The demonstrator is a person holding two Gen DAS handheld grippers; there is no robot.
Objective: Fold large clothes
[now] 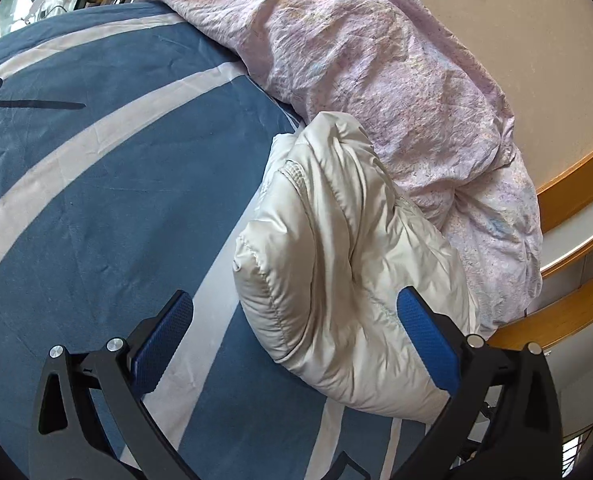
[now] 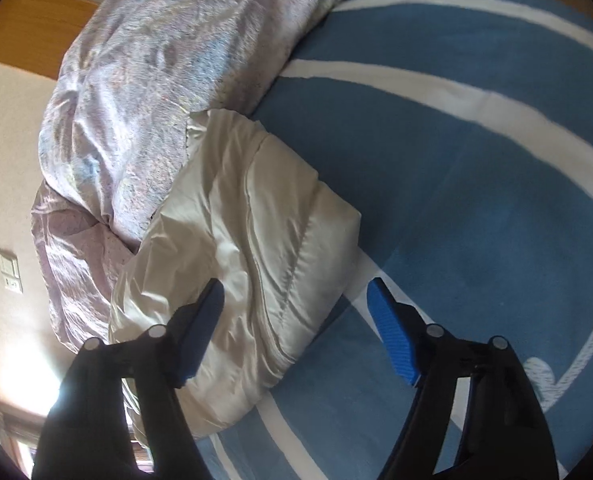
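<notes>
The cream-white padded jacket, with shiny quilted fabric, lies as a folded bundle on the blue bed cover with broad white stripes. We take this jacket as our landmark. Behind it, and touching its far edge, lies the crumpled pale pink duvet. The wooden bed frame runs beyond the duvet.

Our left tongs are open, with the near end of the jacket between the blue pads, and no pad seems to press on it. Our right tongs are also open above the near corner of the jacket and grip nothing.

We judge that the folding is nearly done. The risk is the slippery, puffy fabric: if we push or pinch only the top layer, the bundle may spring open or slide. The tongs may also catch the duvet.

We see no container here.
</notes>
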